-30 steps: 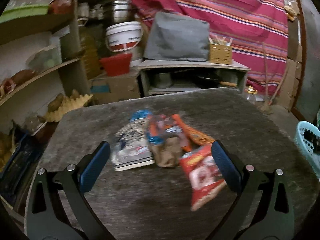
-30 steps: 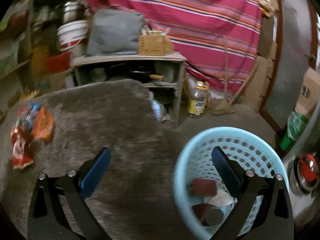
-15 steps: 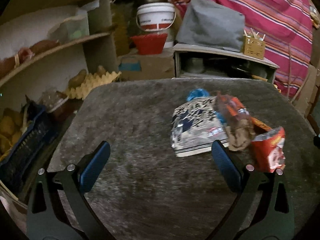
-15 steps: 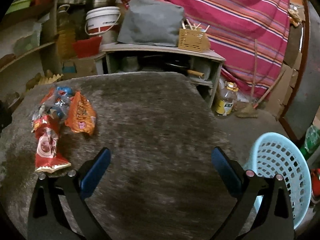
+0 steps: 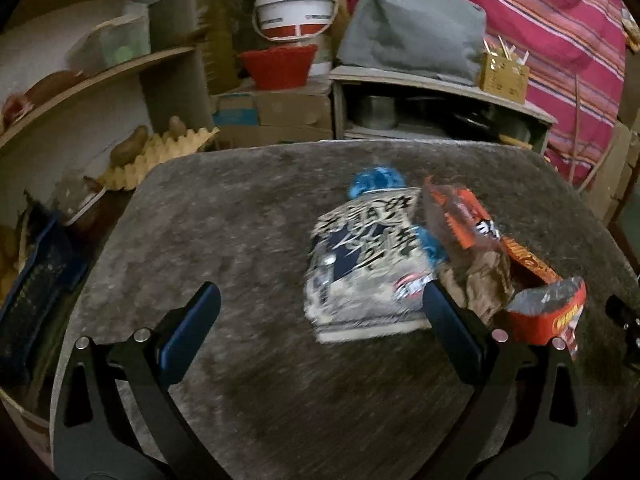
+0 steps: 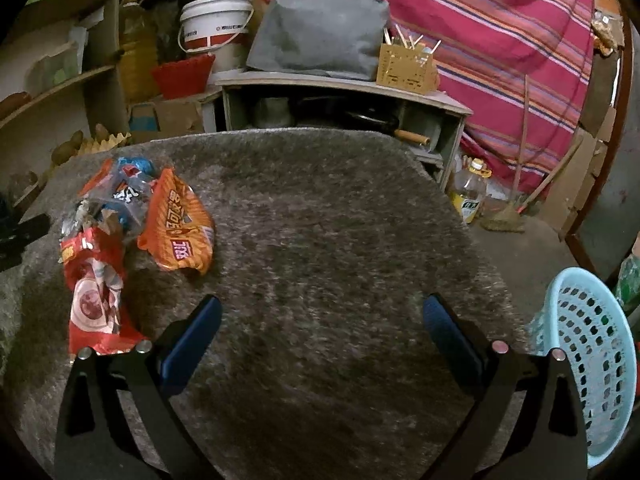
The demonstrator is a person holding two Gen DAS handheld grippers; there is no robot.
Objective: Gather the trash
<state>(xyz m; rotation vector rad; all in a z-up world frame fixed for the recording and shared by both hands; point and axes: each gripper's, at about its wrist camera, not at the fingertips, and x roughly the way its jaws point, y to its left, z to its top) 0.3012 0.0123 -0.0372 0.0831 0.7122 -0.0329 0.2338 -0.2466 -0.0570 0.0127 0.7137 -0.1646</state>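
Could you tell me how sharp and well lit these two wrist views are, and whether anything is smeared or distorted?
Left wrist view: dim, with motion smear on the white wrapper and the grey table; the gripper's fingers stay sharp. Right wrist view: equally dim, less smeared; the orange wrapper has legible print. Both views: fisheye bending, black corners, and no obvious glare.

Bare table (image 6: 328, 240) between wrapper pile (image 6: 132, 220) and basket (image 6: 596, 344).
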